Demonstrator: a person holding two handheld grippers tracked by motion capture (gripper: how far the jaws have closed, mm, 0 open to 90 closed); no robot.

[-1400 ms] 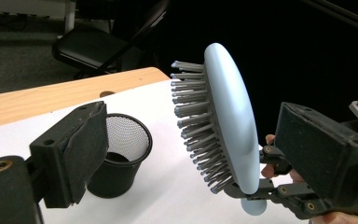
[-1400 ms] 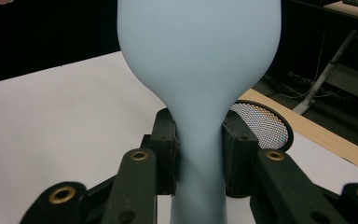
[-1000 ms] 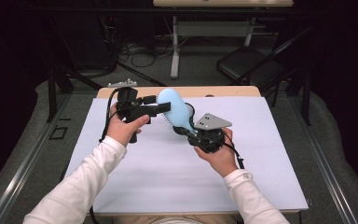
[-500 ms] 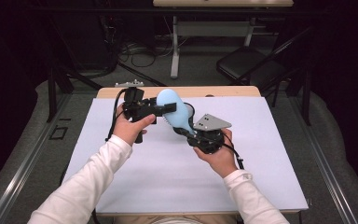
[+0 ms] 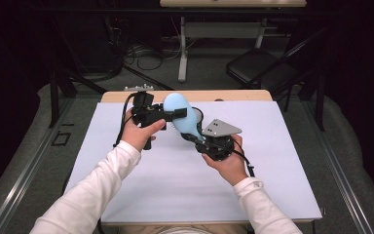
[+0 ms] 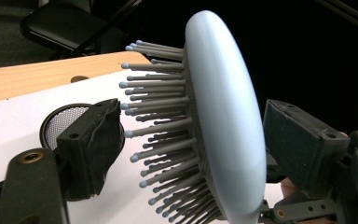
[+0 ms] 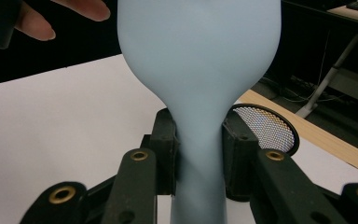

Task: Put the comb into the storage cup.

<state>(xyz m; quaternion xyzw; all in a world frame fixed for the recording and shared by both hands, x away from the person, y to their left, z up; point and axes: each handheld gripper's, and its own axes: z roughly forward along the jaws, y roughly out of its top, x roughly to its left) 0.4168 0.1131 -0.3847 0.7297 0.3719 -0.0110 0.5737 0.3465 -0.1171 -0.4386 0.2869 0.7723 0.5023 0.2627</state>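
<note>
- The right claw (image 7: 198, 154) is clenched on the handle of the pale blue hairbrush (image 5: 180, 113), holding it above the white table (image 5: 126, 195).
- The left claw (image 6: 186, 149) has just been narrowing around the brush head; its pads are not pressing yet.
- A handover or two-handed hold looks close.
- A round mesh strainer (image 7: 265, 128) lies just behind.

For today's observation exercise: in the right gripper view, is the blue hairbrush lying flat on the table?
No, the hairbrush is held up off the white table, its handle clamped in the right tool.
</note>
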